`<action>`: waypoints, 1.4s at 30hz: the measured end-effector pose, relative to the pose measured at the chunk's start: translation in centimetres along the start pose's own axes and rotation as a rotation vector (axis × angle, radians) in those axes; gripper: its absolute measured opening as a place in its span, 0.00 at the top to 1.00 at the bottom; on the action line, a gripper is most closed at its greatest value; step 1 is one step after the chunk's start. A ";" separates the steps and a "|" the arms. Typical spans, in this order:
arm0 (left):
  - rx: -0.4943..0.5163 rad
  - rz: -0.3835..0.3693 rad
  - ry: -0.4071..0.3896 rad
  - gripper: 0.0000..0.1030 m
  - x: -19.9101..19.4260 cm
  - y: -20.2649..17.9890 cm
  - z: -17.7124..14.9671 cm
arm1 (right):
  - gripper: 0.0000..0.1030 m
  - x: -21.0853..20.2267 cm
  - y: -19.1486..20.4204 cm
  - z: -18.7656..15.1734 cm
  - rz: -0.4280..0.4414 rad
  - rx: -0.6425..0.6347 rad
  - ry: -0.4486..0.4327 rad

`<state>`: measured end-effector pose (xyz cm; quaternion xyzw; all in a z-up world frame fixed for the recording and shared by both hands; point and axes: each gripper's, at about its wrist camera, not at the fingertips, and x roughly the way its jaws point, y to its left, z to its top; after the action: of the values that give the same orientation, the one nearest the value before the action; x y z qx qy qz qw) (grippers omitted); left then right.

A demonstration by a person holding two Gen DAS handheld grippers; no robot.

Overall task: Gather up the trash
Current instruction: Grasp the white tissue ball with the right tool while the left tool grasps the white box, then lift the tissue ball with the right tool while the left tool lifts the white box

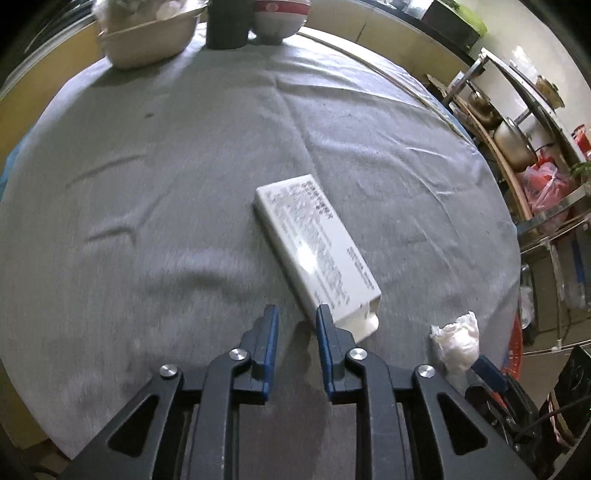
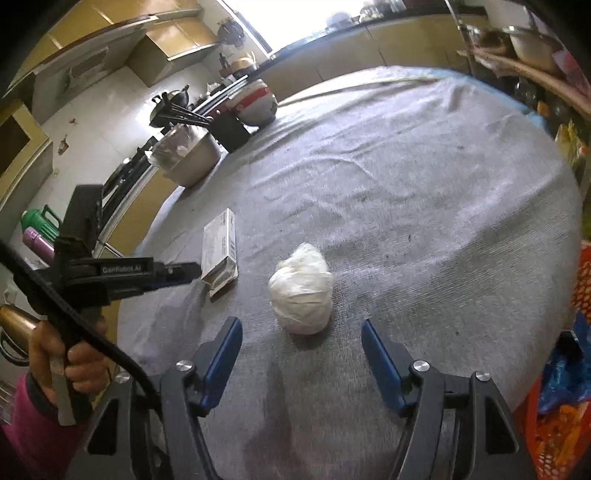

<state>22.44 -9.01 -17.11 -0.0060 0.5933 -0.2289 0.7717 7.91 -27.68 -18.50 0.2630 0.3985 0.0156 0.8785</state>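
A white printed carton [image 1: 317, 243] lies flat on the grey tablecloth [image 1: 166, 155], its open flap end nearest me. My left gripper [image 1: 297, 318] stands just short of that end with a narrow empty gap between its blue fingers [image 1: 272, 332]; the right finger sits against the carton's near corner. A crumpled white tissue wad [image 2: 301, 288] rests on the cloth right of the carton [image 2: 219, 254]. My right gripper [image 2: 301, 325] is open wide just short of the wad, gripping nothing. The left gripper [image 2: 184, 271] points at the carton from the left in the right wrist view.
At the table's far edge stand a metal basin [image 1: 147, 40] of crumpled scraps, a dark cup [image 1: 227, 26] and a red-and-white bowl [image 1: 277, 18]. A shelf with pots [image 1: 513, 144] is to the right. A red mesh basket [image 2: 583, 280] sits beyond the table's right edge.
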 end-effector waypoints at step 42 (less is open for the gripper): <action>0.002 0.077 -0.106 0.52 -0.3 -2.1 0.2 | 0.62 0.2 1.2 0.1 0.031 -0.001 -0.046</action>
<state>21.84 -10.84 -16.19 0.0057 0.5512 -0.1992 0.8102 8.36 -26.63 -18.02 0.2689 0.3742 0.0237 0.8872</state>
